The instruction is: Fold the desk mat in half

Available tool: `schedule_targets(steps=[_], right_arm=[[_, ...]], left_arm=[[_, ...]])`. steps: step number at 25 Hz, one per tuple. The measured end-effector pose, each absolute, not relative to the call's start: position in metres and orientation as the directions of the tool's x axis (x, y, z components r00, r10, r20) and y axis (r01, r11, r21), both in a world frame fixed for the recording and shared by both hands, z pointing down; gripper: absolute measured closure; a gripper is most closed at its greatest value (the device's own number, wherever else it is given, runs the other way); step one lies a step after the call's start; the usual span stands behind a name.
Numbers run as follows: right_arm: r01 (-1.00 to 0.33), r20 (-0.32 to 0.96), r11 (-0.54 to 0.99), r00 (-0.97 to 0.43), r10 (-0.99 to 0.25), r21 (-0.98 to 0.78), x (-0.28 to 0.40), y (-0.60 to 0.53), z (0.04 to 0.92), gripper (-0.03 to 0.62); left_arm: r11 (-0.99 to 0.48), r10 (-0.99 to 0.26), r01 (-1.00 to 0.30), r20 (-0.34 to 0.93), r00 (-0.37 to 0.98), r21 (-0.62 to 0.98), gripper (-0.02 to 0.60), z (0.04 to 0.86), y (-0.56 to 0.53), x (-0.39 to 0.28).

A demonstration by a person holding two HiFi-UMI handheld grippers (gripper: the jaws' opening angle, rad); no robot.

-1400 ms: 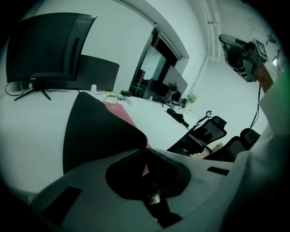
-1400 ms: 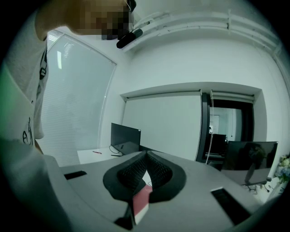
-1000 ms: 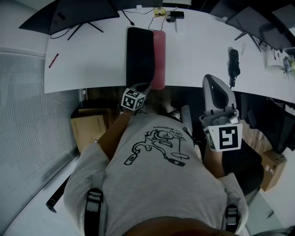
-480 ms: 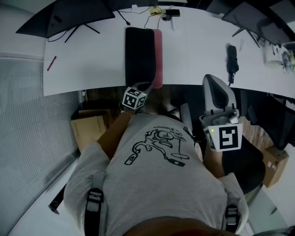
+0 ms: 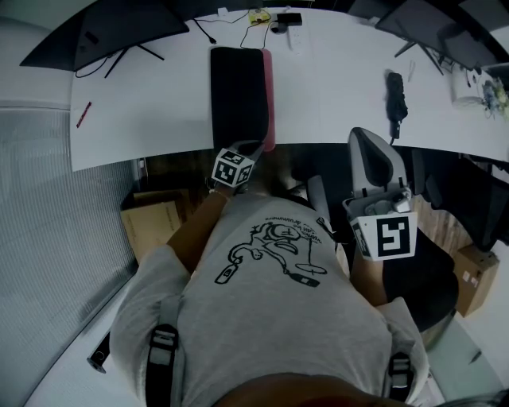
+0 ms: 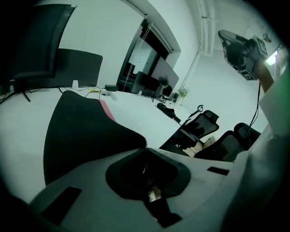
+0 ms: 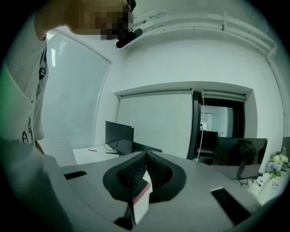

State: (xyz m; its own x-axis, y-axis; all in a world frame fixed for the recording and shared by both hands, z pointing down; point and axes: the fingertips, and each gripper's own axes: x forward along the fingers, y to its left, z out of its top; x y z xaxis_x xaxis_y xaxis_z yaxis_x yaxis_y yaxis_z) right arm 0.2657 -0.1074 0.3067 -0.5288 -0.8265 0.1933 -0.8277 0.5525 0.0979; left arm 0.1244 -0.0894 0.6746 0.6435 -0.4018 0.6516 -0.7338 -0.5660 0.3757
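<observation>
The desk mat (image 5: 237, 94) lies folded on the white desk (image 5: 151, 111), black side up, and a thin pink strip (image 5: 270, 95) of it shows along the right. My left gripper (image 5: 253, 148) is at the mat's near edge, shut on the black layer. In the left gripper view the black mat (image 6: 86, 131) runs up to the left gripper's (image 6: 146, 148) closed tips, with the pink edge (image 6: 108, 111) behind. My right gripper (image 5: 366, 135) hangs off the desk's front edge, shut and holding nothing. Its closed tips (image 7: 146, 156) point into the room.
Monitors stand at the far left (image 5: 119, 28) and far right (image 5: 445, 32). A cable cluster (image 5: 274, 17) lies behind the mat, a black bundle (image 5: 395, 95) to its right and a red pen (image 5: 82, 114) to its left. A cardboard box (image 5: 151, 222) and an office chair (image 5: 429, 278) sit below the desk.
The pink strip beside the black layer has grown narrower as the left gripper shifted with the mat's edge. The right gripper has stayed where it was.
</observation>
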Motion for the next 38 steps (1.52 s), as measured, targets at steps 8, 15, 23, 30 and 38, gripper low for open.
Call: schedule_targets(steps=[8,15,23,30,38], right_arm=[[-0.837,0.201,0.538,-0.513,-0.834,0.099,0.274,-0.11,0.308,0.586],[-0.841,0.212,0.531,-0.503,-0.838,0.101,0.278,-0.11,0.311,0.586],[-0.844,0.225,0.526,-0.495,-0.839,0.107,0.28,-0.109,0.312,0.586],[-0.845,0.229,0.522,-0.489,-0.842,0.113,0.279,-0.104,0.311,0.586],[-0.84,0.217,0.53,-0.5,-0.838,0.114,0.259,-0.102,0.308,0.586]], left_arm=[[-0.578,-0.382,-0.721,0.654,0.653,0.381,0.549,0.68,-0.091,0.135],[-0.582,-0.363,-0.716,0.665,0.653,0.386,0.549,0.688,-0.09,0.141],[-0.59,-0.344,-0.71,0.675,0.652,0.385,0.549,0.698,-0.089,0.15],[-0.566,-0.356,-0.733,0.689,0.631,0.379,0.548,0.703,-0.088,0.147],[-0.578,-0.395,-0.72,0.641,0.658,0.384,0.548,0.676,-0.086,0.138]])
